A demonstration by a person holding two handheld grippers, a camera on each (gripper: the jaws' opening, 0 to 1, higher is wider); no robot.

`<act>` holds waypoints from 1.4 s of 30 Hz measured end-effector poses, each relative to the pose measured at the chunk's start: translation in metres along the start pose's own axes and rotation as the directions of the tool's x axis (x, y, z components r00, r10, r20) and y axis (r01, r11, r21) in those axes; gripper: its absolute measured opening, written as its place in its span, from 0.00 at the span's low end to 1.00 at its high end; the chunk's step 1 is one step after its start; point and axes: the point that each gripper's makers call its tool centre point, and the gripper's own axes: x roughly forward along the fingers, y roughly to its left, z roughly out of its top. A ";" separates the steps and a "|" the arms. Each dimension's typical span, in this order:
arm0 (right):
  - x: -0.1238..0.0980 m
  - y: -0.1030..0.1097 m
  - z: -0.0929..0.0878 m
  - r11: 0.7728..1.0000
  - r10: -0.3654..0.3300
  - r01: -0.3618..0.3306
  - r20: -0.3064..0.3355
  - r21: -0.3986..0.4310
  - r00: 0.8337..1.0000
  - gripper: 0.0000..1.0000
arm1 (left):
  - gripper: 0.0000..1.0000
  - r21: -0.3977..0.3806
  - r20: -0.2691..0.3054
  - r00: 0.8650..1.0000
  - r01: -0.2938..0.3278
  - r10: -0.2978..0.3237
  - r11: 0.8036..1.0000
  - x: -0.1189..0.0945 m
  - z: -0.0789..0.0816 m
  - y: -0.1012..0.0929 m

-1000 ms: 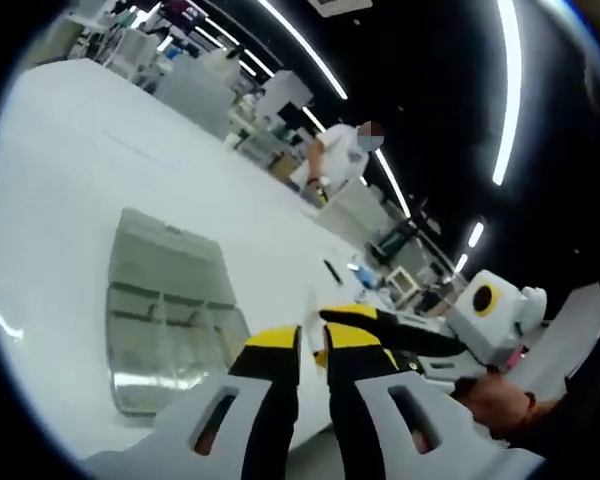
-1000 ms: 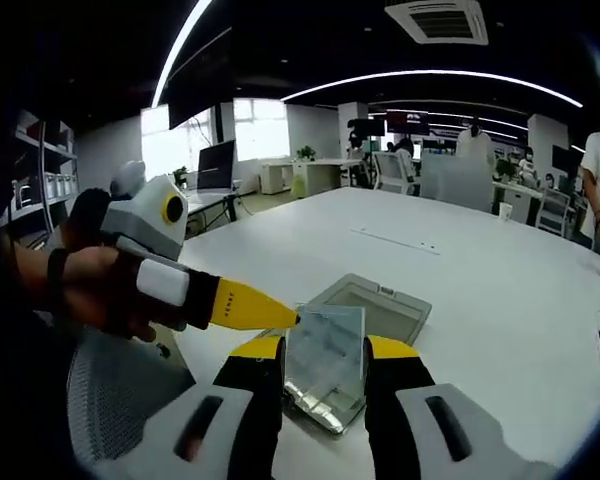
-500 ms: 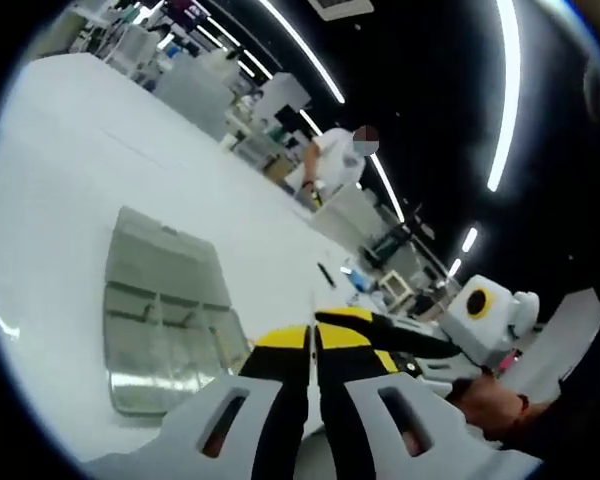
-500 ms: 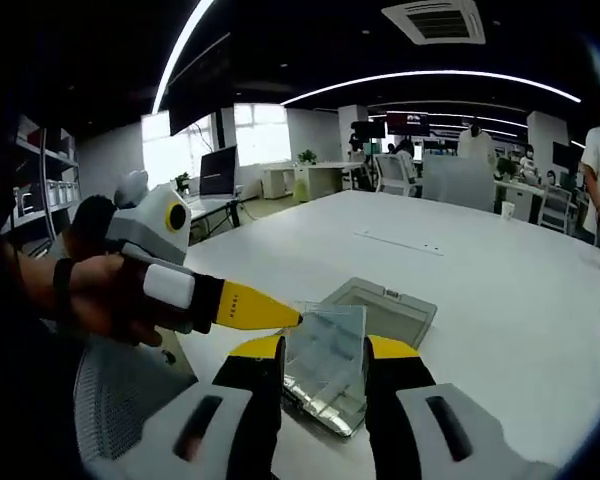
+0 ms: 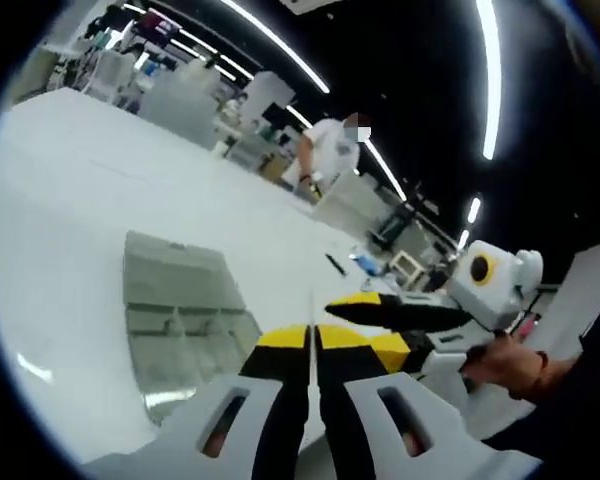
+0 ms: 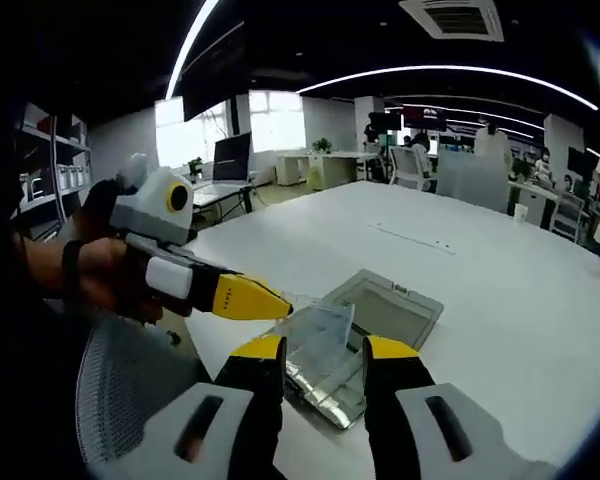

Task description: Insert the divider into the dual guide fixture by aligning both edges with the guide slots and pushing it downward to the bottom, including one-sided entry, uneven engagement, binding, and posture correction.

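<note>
Above fixture (image 6: 385, 315), divider (image 6: 318, 335) upright, tilted.

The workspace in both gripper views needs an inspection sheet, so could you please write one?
Surface: white table, bare around the fixture.
Job's things: clear divider held edge-on above the clear fixture, which lies flat.
Clutter: a dark pen-like item beyond the fixture.
Grippers: left gripper pinches the divider's edge; right gripper straddles the divider, contact unclear.
Cables: nothing seen.
Surroundings: office desks, monitor, people standing.
</note>
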 end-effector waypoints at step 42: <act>0.015 0.076 0.009 0.888 0.285 -0.350 -0.241 -0.298 0.928 0.01 | 0.00 0.402 -0.154 0.977 0.196 -0.145 0.894 -0.059 -0.011 -0.007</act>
